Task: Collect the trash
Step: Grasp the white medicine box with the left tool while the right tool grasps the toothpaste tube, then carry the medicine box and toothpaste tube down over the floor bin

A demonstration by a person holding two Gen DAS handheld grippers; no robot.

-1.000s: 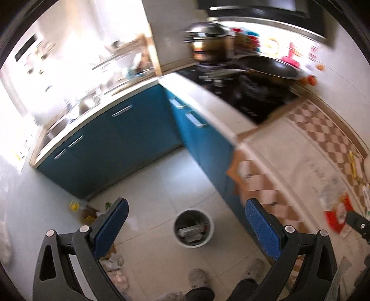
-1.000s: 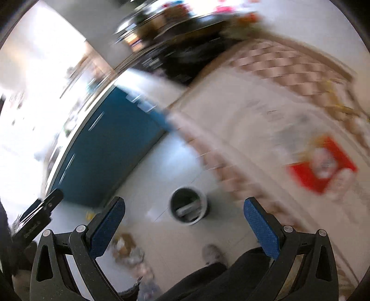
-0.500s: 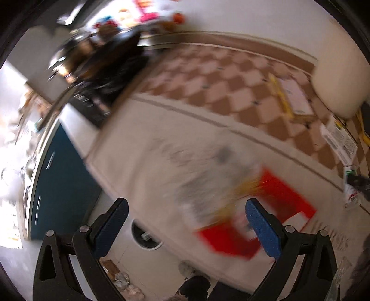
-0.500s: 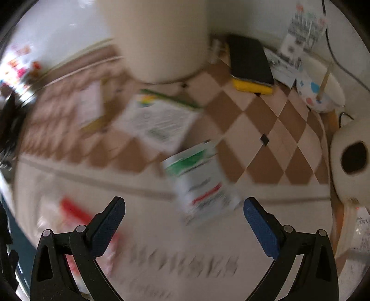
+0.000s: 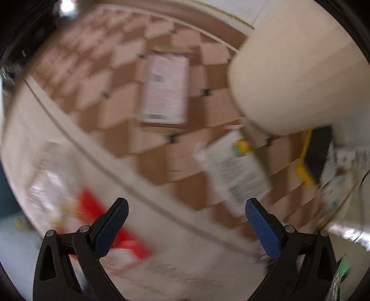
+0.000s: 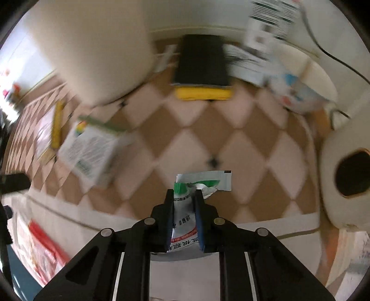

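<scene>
My right gripper is shut on a white and green sachet wrapper, pinched and crumpled between the blue pads above the checkered tablecloth. My left gripper is open and empty, hovering over the same cloth. A red and white wrapper lies under its left finger; it also shows in the right wrist view. A white printed packet lies ahead of its right finger and shows in the right wrist view. A flat white and yellow packet lies farther off. Both views are blurred.
A big cream cylinder stands at the back, also in the right wrist view. A black and yellow sponge, printed papers, a dotted paper cup and a paper roll crowd the far right.
Both grippers swung from the floor and bin up over the table. My right gripper went from open to shut on the green and white sachet. The left stayed open.
</scene>
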